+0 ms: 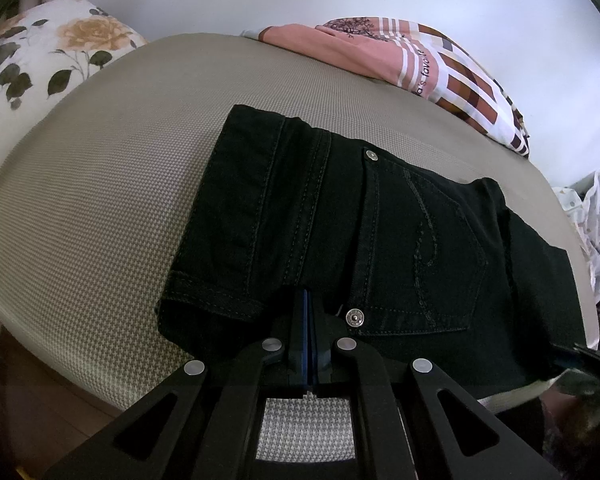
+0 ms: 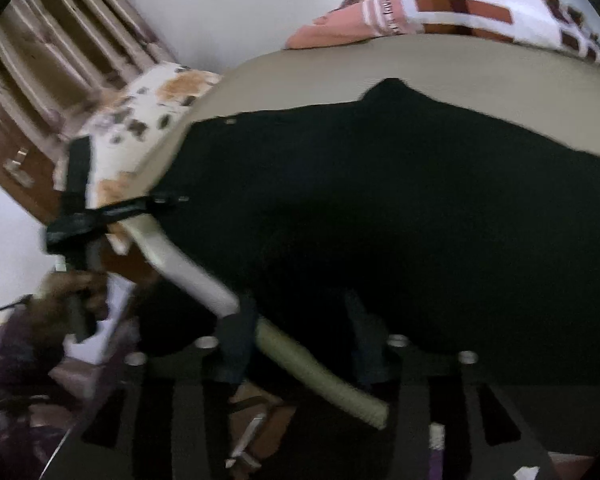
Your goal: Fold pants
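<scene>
The black pants (image 1: 340, 232) lie folded on the beige mattress (image 1: 100, 220). The left gripper (image 1: 309, 320) is pressed together at their near edge; the right gripper (image 2: 300, 344) stands spread, pinching nothing. Likely 1 fold remains, needing a fresh grip.

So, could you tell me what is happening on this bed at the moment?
A person with two handheld grippers is folding black denim pants on a beige woven mattress. The left gripper has its jaws shut at the pants' near edge. The right gripper, jaws apart, straddles the mattress edge beside the pants; that view is blurred.
</scene>
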A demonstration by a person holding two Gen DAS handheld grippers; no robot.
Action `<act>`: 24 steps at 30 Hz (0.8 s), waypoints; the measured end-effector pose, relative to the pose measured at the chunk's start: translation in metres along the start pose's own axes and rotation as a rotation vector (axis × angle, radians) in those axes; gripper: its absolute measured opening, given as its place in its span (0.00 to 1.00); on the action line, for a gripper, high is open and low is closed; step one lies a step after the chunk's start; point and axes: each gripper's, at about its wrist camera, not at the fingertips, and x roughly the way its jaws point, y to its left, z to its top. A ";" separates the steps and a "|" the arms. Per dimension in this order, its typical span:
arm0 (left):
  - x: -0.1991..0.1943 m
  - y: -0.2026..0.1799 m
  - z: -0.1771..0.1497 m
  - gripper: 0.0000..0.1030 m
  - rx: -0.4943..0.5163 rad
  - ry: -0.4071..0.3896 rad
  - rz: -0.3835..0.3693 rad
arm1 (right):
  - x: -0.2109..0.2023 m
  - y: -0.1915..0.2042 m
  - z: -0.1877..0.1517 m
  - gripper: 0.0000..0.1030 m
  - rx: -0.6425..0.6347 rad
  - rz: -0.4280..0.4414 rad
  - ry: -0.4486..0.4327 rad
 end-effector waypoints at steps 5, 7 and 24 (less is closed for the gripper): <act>0.000 0.001 0.001 0.04 0.000 0.000 -0.002 | -0.052 -0.057 0.003 0.53 0.247 0.159 -0.157; 0.000 0.001 0.001 0.04 0.000 -0.002 -0.002 | -0.071 -0.077 0.003 0.48 0.286 0.105 -0.203; 0.001 0.003 0.000 0.04 0.001 -0.007 -0.005 | 0.000 -0.018 -0.002 0.16 -0.012 0.014 -0.020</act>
